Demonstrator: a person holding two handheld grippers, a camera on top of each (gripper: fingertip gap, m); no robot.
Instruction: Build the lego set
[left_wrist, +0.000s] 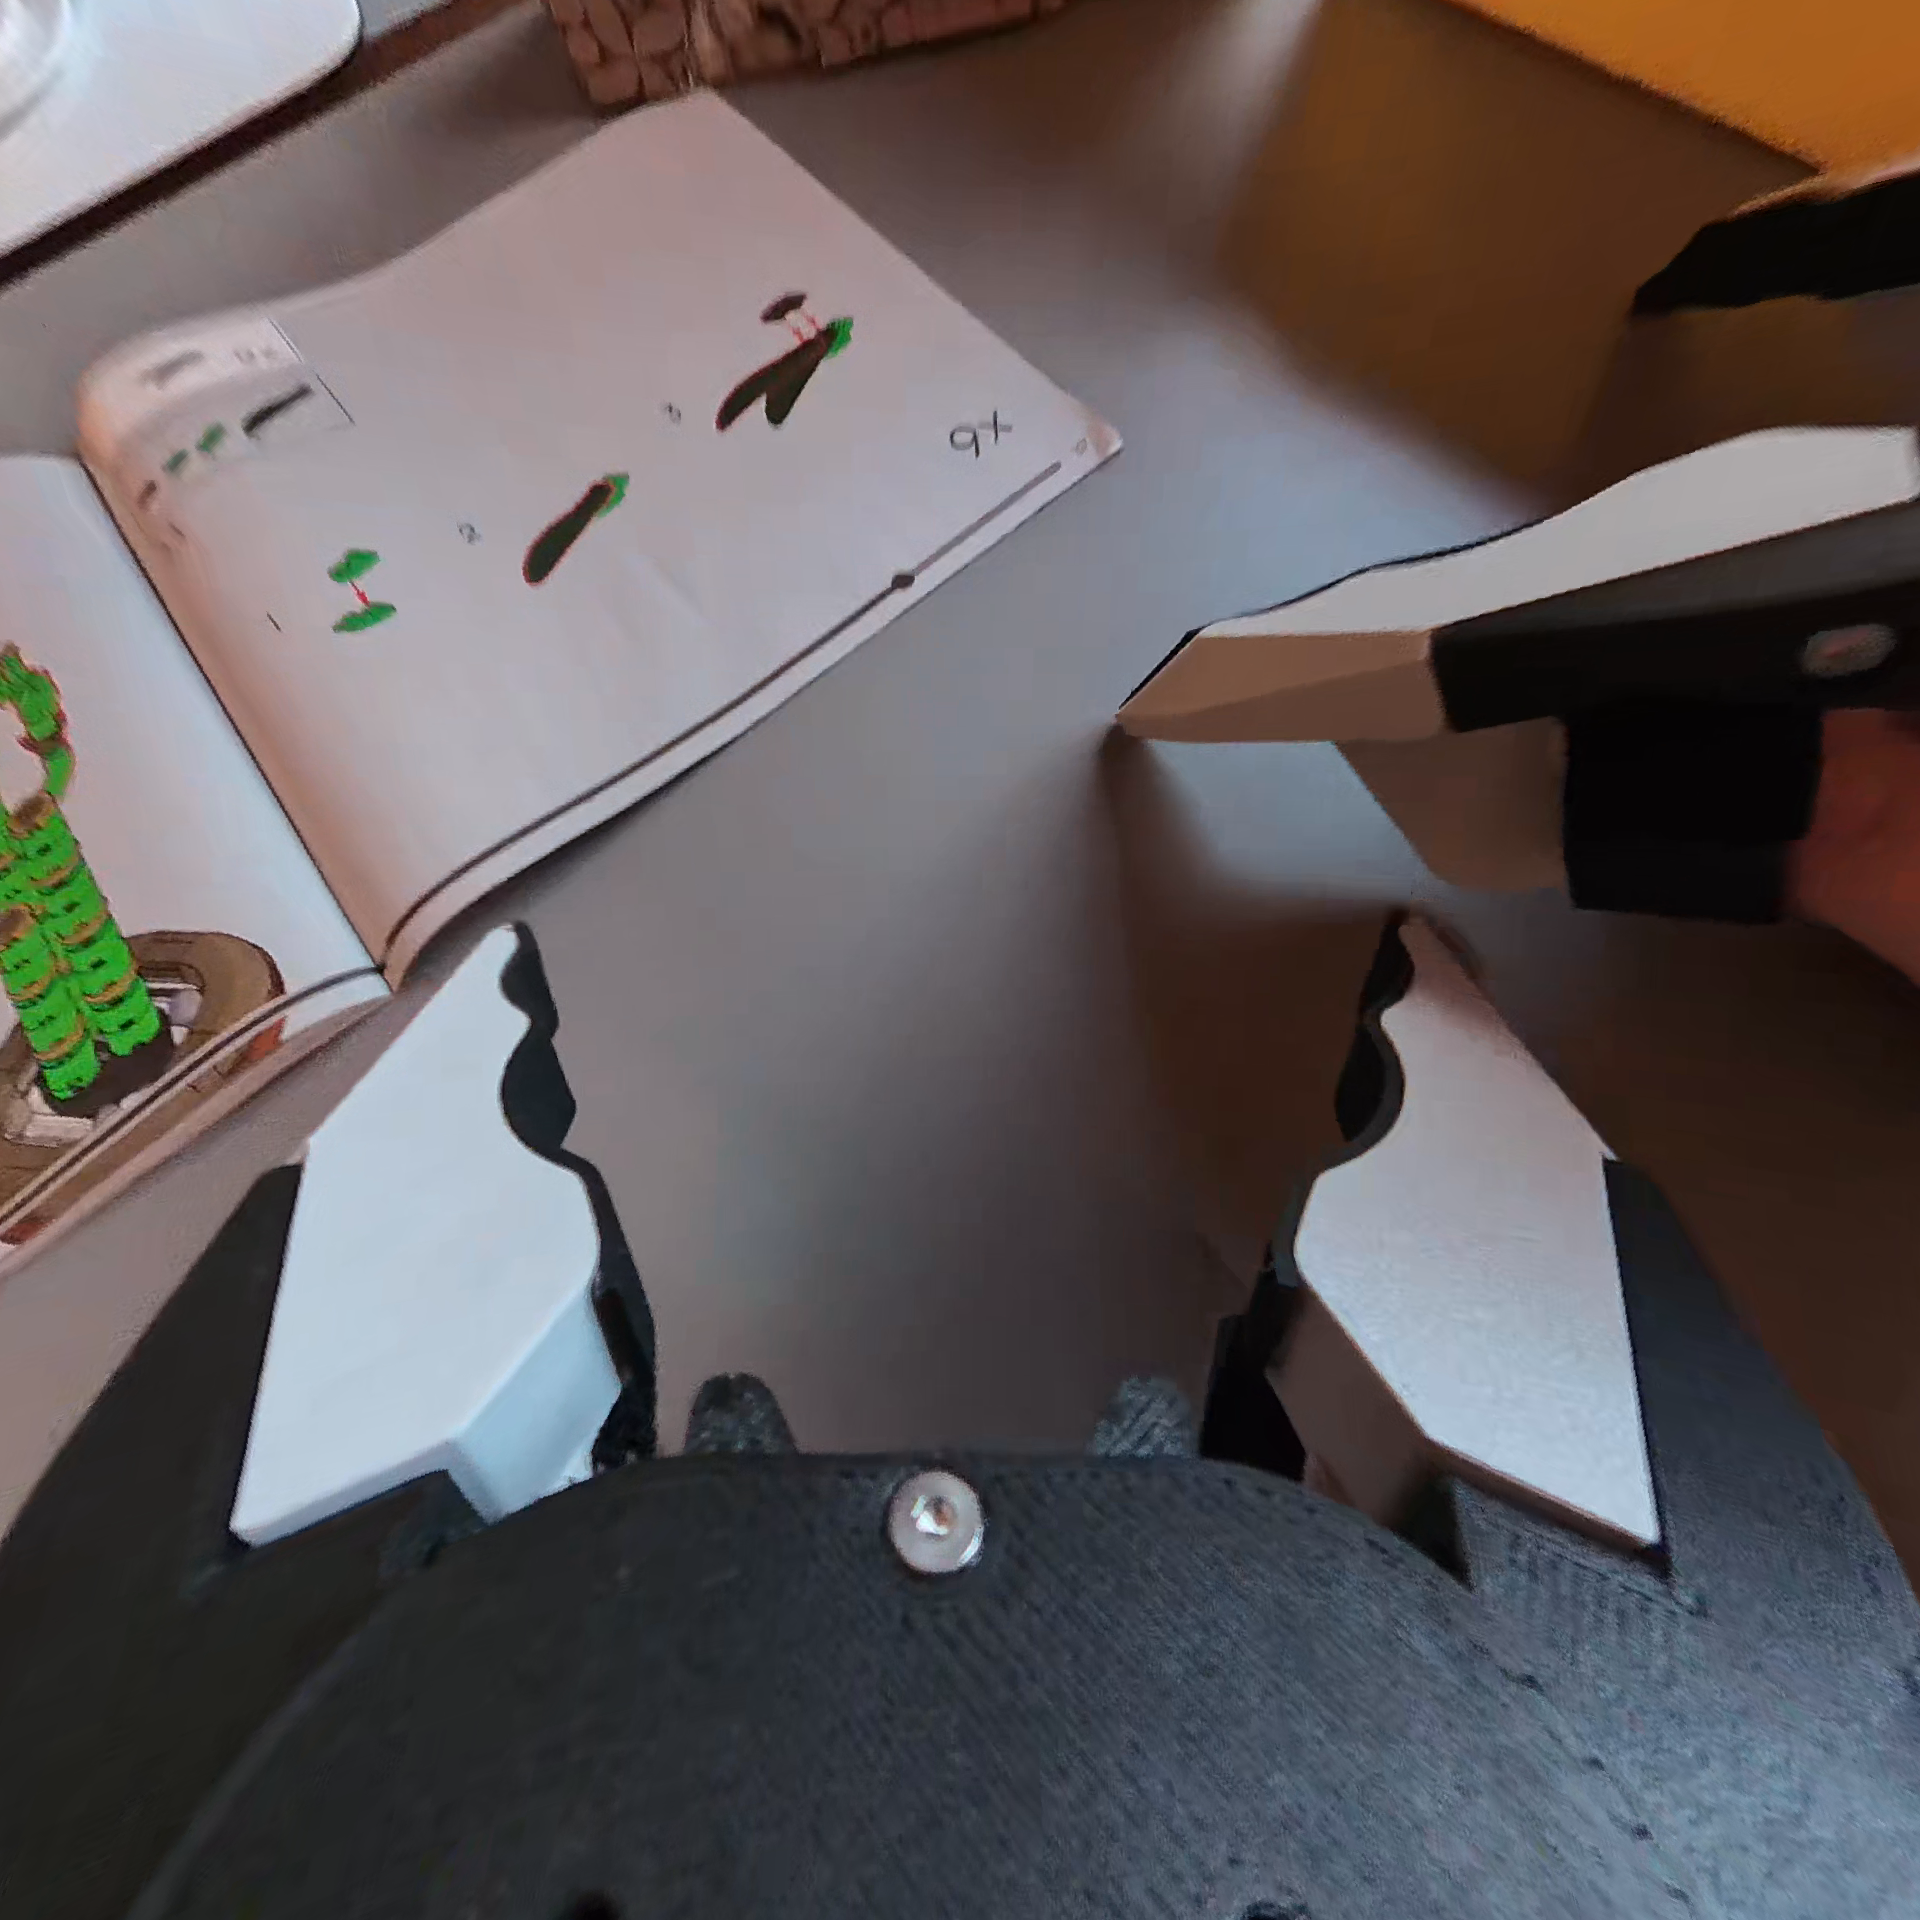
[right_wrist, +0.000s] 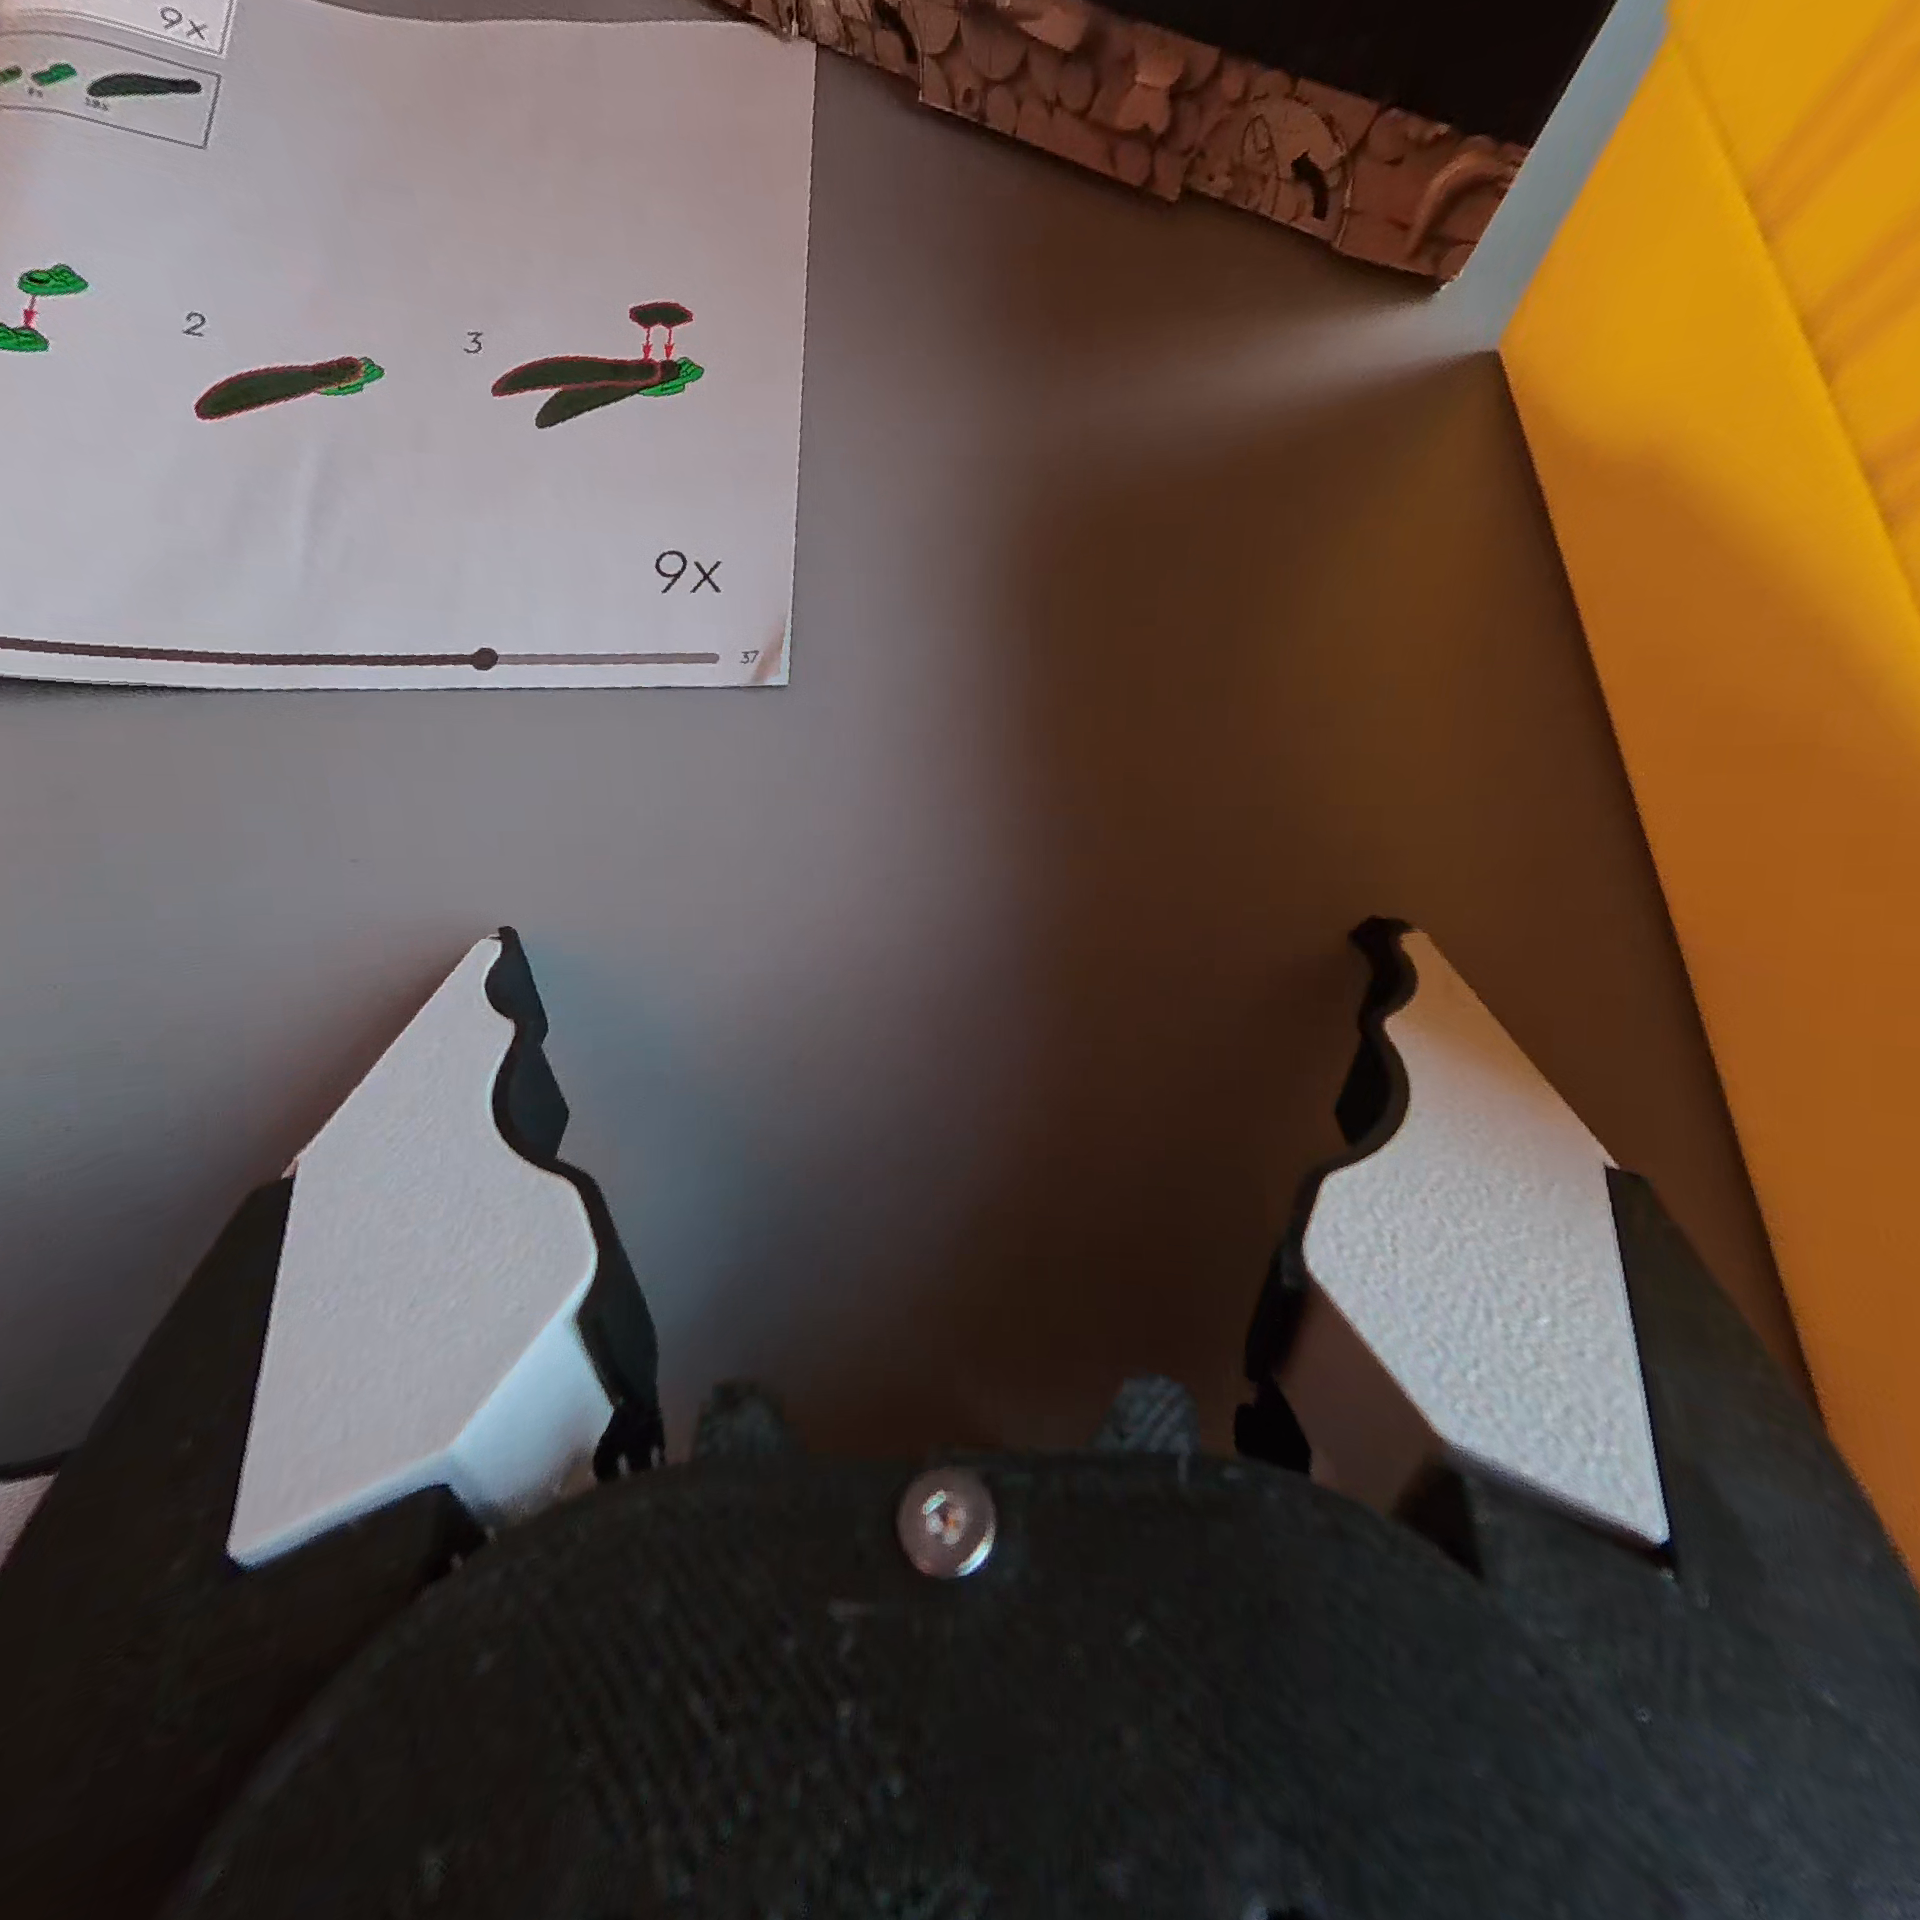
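Hovering wide-open left gripper (left_wrist: 956, 935), right gripper (right_wrist: 945, 935), instruction booklet (right_wrist: 416, 499) possibly flat

Each camera sits on its own gripper, close above the gray table (left_wrist: 935, 831), looking down and forward between two white fingers. The left one looks from farther left. Both see the open booklet (left_wrist: 582, 499) (right_wrist: 416, 416) and the patterned box (right_wrist: 1195, 114).

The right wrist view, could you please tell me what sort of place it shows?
Probably a hobby desk at home: an open instruction booklet lies on a grey tabletop, beside a yellow box.
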